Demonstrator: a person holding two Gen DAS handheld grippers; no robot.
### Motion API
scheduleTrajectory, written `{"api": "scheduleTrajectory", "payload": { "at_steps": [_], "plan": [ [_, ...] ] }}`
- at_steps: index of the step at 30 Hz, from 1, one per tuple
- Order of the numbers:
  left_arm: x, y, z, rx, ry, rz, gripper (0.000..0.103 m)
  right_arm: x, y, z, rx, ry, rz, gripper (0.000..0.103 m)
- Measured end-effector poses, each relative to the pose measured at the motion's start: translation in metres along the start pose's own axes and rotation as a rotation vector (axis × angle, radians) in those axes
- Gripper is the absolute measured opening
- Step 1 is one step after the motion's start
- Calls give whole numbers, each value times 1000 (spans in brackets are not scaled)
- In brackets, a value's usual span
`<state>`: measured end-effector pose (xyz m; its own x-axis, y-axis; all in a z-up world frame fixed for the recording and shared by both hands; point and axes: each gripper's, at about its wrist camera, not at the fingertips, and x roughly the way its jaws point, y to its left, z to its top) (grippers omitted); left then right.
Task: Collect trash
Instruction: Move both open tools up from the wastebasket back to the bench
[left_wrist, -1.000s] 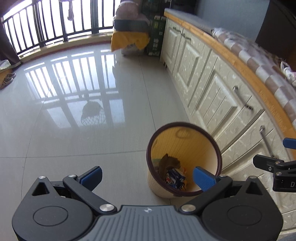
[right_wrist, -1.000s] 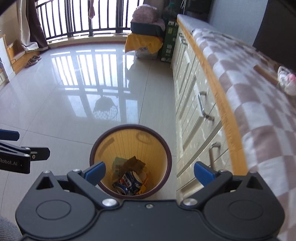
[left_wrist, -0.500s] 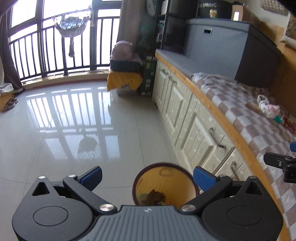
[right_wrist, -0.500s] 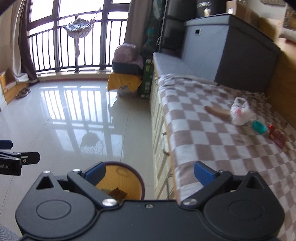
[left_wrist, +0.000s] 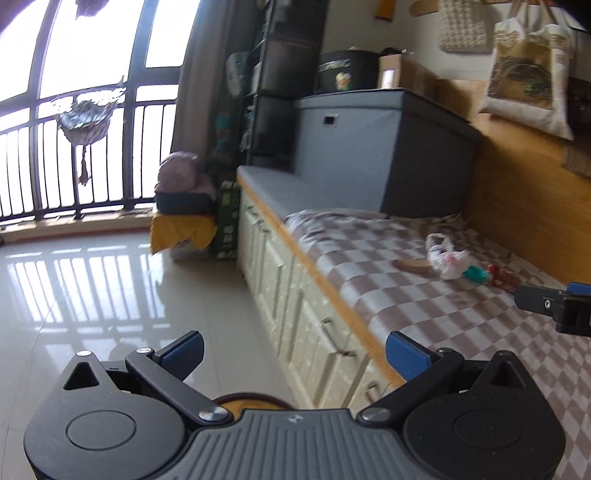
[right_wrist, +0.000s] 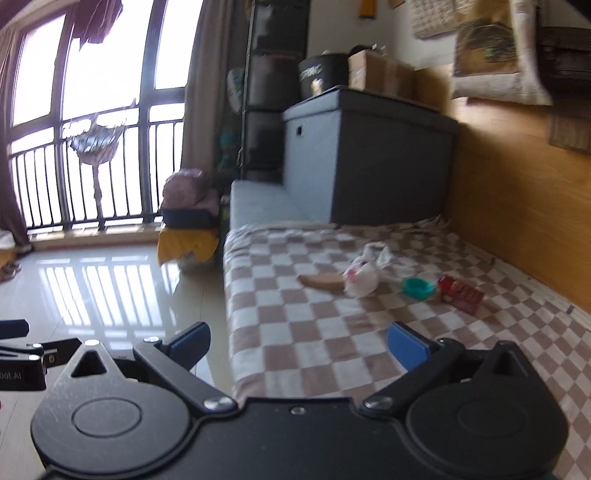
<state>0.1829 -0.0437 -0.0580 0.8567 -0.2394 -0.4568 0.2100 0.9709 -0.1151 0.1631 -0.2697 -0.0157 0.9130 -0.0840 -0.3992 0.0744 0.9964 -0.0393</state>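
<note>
Checked brown-and-white cloth (right_wrist: 295, 332) covers a long low bench that runs along a wooden wall panel (right_wrist: 517, 206), with cream drawer fronts (left_wrist: 295, 295) facing the glossy tiled floor (left_wrist: 92, 288). On the cloth, toward the wall edge, the trash lies in a loose row: a tan curved peel-like piece (right_wrist: 320, 282), a crumpled white plastic bag (right_wrist: 364, 275) touching its end, a teal round lid (right_wrist: 418, 288) just beside that, and a red packet (right_wrist: 460, 294) nearest the wall. A grey storage box (right_wrist: 365, 155) stands at the far end of the bench. Beyond it, a barred balcony window (left_wrist: 92, 158) lets in bright light. Only the dark rim of the wastebasket (left_wrist: 251, 398) shows at floor level, behind the left gripper (left_wrist: 293, 352), whose blue fingers are spread wide with nothing between them. The right gripper (right_wrist: 298, 341), held above the near edge of the cloth, is likewise spread and empty.
</note>
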Motion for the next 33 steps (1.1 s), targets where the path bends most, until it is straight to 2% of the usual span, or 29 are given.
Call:
{"api": "scheduleTrajectory", "payload": {
  "at_steps": [9, 13, 18, 23, 28, 33],
  "plan": [
    [25, -71, 11, 43, -61, -142, 103, 0, -71, 0, 19, -128, -158, 103],
    [42, -102, 13, 79, -77, -198, 103, 14, -99, -10, 29, -146, -226, 103],
    [78, -136, 13, 136, -64, -263, 103, 46, -131, -22, 70, -130, -292, 103],
    [117, -154, 16, 166, -44, -318, 103, 85, -154, -27, 110, -102, -339, 103],
    [156, -161, 23, 164, -5, -355, 103, 130, -183, -20, 238, -76, -352, 103],
    [180, -168, 30, 180, 13, -350, 103, 182, -217, -8, 393, -1, -347, 103]
  ]
}}
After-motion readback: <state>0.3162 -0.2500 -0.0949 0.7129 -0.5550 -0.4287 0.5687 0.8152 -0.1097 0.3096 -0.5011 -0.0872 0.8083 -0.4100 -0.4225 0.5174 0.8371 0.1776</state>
